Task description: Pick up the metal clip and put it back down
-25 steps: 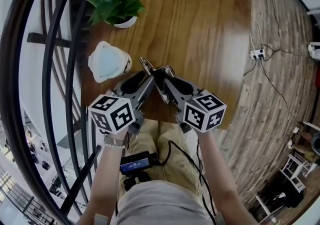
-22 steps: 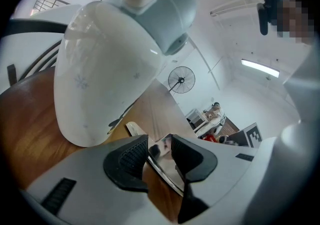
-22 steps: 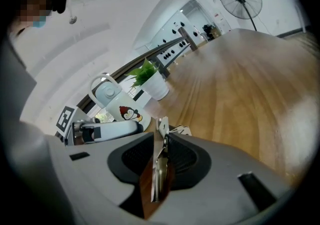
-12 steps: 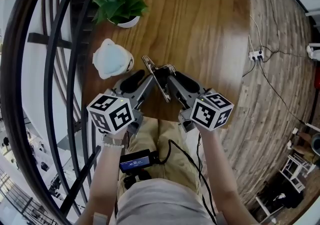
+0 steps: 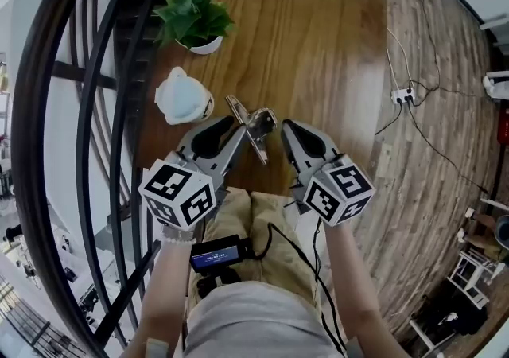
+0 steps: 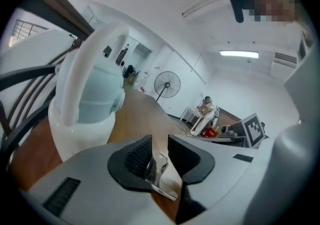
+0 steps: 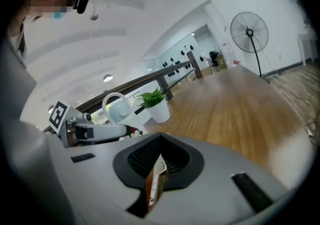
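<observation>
Metal clip (image 5: 254, 129) between left gripper (image 5: 236, 132) and right gripper (image 5: 285, 129)

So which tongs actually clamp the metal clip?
The right tongs, shut on the metal clip; the left tongs have just been closing, clip between them, gap showing.

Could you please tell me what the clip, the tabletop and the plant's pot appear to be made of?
Clip: bare metal, probably steel; it is silvery, with bright glints and mirror-like reflections.
Tabletop: wood or wood veneer under a glossy varnish; long grain lines and light glare show.
Pot: white and smooth, possibly glazed ceramic or plastic; the look leaves it open.
</observation>
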A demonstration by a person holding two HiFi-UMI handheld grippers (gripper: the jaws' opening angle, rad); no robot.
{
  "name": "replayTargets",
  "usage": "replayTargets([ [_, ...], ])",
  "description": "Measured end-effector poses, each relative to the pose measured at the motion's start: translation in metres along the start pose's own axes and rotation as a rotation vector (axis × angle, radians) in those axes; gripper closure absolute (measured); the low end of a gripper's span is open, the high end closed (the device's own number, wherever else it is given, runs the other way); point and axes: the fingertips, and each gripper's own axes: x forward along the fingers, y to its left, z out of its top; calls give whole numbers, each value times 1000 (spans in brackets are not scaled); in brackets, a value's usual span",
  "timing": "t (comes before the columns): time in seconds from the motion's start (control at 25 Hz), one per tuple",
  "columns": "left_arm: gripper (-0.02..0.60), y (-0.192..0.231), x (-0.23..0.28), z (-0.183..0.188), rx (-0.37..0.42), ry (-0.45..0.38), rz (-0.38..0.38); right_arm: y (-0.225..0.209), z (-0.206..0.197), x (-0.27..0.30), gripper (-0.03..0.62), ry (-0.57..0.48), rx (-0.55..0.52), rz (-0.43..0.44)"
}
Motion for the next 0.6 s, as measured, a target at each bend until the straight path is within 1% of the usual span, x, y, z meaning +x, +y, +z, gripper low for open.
replayTargets([
  [0.16,517,-22,-13,25,95,-52,-13,12,23,-21,591,-59,-87,-21],
  [0.36,557,-53,-31,57,201,-112,-51,25,51,-49,591,-135,-131,-36],
  [0.6,575,-92,-49,84,348,-152,-95,42,78,-84,591,-206,-201,-50],
])
